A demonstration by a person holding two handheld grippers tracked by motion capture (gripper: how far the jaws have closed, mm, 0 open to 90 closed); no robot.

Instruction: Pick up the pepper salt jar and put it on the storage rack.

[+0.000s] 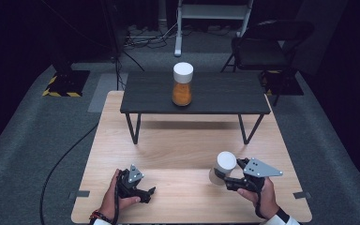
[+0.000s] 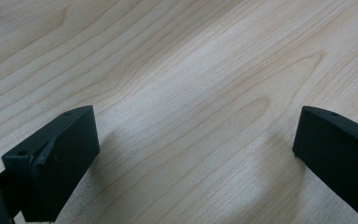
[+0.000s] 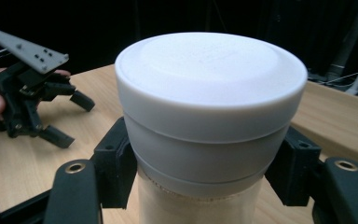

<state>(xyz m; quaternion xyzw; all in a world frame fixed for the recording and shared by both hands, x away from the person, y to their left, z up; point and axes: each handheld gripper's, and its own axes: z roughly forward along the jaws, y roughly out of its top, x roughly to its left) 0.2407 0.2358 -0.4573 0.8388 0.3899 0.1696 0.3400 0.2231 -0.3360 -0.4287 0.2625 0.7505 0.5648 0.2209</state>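
Daylight-pale wood of the table filled the middle of the high view, with a small dark bench standing on its far half. On that bench stood a jar of orange powder under a white cap. Near the table's front edge, at the right, the right gripper was clamped on a second jar, a white-lidded one, which leaned over toward the left. At the front left, the left gripper lay low on the wood in the person's left hand, well apart from the jar.

Seen from the left gripper view, the two black jaws stood wide apart, with bare wood grain between them and no object in the gap.

From the right gripper view, the jar's white lid loomed large, and the two black pads pressed against the jar from either side just below the lid, over a pale body. Farther off at the left, the left gripper rested on the table with its jaws spread.
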